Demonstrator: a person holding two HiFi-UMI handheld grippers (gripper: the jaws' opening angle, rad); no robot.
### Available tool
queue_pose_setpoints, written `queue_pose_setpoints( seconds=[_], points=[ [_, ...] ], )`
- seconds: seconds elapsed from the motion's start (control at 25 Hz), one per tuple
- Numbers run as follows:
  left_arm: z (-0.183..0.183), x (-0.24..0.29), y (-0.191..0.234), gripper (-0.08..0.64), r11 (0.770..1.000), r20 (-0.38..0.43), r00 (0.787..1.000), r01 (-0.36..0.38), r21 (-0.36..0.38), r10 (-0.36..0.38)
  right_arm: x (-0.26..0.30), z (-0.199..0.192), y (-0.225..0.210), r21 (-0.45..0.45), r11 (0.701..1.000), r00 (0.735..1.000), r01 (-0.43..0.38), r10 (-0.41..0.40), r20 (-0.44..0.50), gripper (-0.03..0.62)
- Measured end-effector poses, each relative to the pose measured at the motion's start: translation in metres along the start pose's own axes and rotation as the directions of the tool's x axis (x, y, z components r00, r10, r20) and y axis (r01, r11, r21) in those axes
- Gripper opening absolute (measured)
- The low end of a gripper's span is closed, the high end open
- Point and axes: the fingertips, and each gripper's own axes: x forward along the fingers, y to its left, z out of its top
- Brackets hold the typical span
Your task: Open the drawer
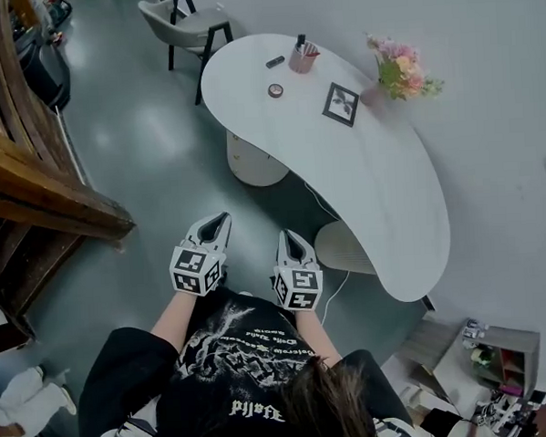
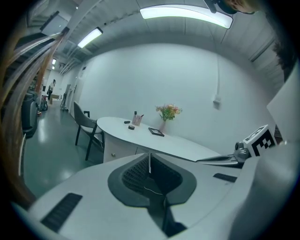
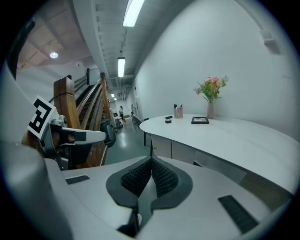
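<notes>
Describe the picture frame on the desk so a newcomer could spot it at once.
Find the long curved white desk along the wall. Toward its far end, just beside the pink flowers, sits the picture frame. It is the only square, dark-edged thing there; the pen cup nearby is round and upright.

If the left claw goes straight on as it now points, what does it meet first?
Probably the drawer pedestal under the white desk; nothing shows between it and the shut left claw. Depth is unclear: perhaps the floor first.
</notes>
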Motion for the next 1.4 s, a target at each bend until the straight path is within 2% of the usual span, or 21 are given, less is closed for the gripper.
queue_pose_setpoints(
  seconds=[0.24, 0.44, 0.76, 1.08, 1.4],
  points=[
    [0.022, 0.027, 0.048, 0.028, 0.999, -0.016, 1.000, 0.022, 0.035, -0.022, 0.047, 0.022, 0.012, 0.006, 1.000, 1.000, 0.024, -0.024, -0.010, 0.025],
    [0.037, 0.043, 0.086, 0.028, 0.995, -0.039, 0.998, 0.061, 0.074, -0.058, 0.089, 0.038, 0.040, 0.018, 0.999, 0.999, -0.035, 0.036, -0.031, 0.025],
    [0.046, 0.063, 0.127, 0.028, 0.985, -0.076, 0.989, 0.137, 0.104, -0.129, 0.136, 0.056, 0.061, 0.056, 0.996, 0.998, 0.066, -0.066, -0.015, 0.025],
    [0.050, 0.084, 0.142, 0.028, 0.987, -0.093, 0.988, 0.133, 0.089, -0.125, 0.164, 0.061, 0.064, 0.049, 0.999, 0.998, 0.011, -0.008, -0.066, 0.025],
    [0.047, 0.103, 0.141, 0.028, 0.991, -0.099, 0.990, 0.107, 0.076, -0.099, 0.179, 0.074, 0.044, 0.049, 0.998, 0.998, 0.034, -0.032, -0.049, 0.025]
  ],
)
